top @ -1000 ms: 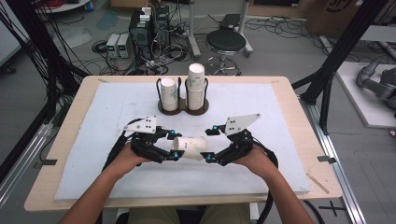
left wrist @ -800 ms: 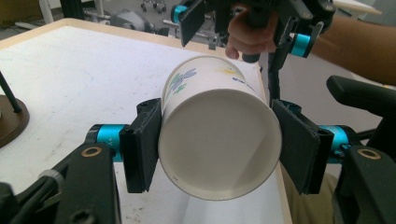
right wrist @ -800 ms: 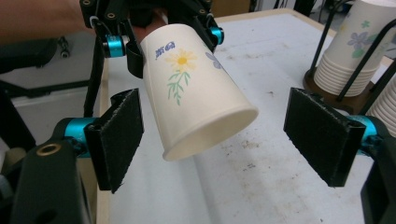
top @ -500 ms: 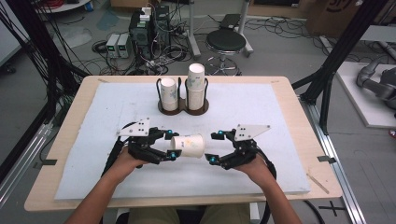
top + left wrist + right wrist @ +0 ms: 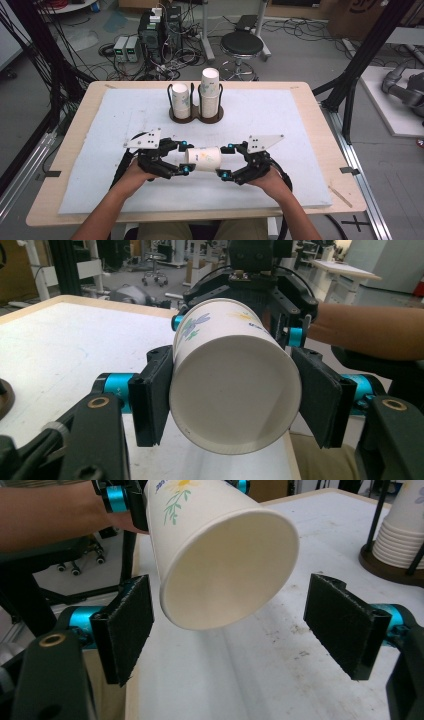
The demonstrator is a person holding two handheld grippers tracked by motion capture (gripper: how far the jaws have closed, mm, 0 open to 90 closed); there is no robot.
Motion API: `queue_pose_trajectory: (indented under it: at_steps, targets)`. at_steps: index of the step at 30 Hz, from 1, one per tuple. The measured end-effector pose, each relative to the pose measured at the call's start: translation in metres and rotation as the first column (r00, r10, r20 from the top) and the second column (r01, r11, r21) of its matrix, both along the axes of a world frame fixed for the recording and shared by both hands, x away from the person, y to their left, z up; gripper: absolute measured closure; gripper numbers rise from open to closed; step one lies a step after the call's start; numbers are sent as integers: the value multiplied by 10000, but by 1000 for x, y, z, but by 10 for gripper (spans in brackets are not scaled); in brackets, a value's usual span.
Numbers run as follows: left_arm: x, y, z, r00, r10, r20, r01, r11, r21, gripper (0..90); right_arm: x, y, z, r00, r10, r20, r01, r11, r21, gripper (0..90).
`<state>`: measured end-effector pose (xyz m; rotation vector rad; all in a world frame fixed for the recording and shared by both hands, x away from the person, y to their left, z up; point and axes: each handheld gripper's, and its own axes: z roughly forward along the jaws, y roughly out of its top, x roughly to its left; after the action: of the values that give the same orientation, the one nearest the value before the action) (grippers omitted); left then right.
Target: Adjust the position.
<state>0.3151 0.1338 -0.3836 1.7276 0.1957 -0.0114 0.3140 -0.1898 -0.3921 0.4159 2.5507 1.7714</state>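
Lying on its side above the white mat, near the front edge of the bench and midway between its left and right edges, a paper cup with a flower print is held clear of the surface. The left tool is closed on one end of the cup, its two black pads pressed against the wall on either side, as seen in the left gripper view. The right tool is set at the other end with its jaws spread wide; in the right gripper view both pads stand apart from the cup, which hangs between and just above them. Toward the back edge of the bench, a dark cup holder is seen carrying a short stack of cups and a taller stack.

Several slips are judged possible. Thin paper can be crushed or buckled if the right tool is closed too hard or off-centre. If the left tool is released before the right one has a firm hold, the cup could be dropped and could roll toward the front edge. Should two nested cups be meant for separation, an uneven pull could tear a rim.
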Motion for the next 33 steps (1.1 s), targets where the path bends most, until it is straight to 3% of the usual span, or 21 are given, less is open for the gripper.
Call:
queue_pose_trajectory:
  at_steps: [8,11,16,20,29,33]
  targets:
    - [-3,-3,2,9994,-325,111,324,9995,13,366,1,8,-2,9984,479,-305,-472,9986,222,206]
    - [-4,-5,3,9989,-432,195,431,9991,30,366,1,9,-3,9972,719,-213,-712,9969,350,213]
    - [-4,-5,2,9987,-473,191,476,9988,-120,367,1,7,-3,9970,774,-84,-767,9950,641,243]
    - [-5,-3,-1,9988,-457,151,458,9989,-83,367,1,6,-6,9963,829,-245,-804,9928,891,272]
    - [-7,-2,-1,9993,-364,-25,364,9993,-32,367,1,4,-4,9945,985,-351,-950,9915,886,324]
    - [-8,-4,-1,9994,-277,-198,281,9994,183,348,2,3,-4,9937,1030,-445,-991,9916,830,323]
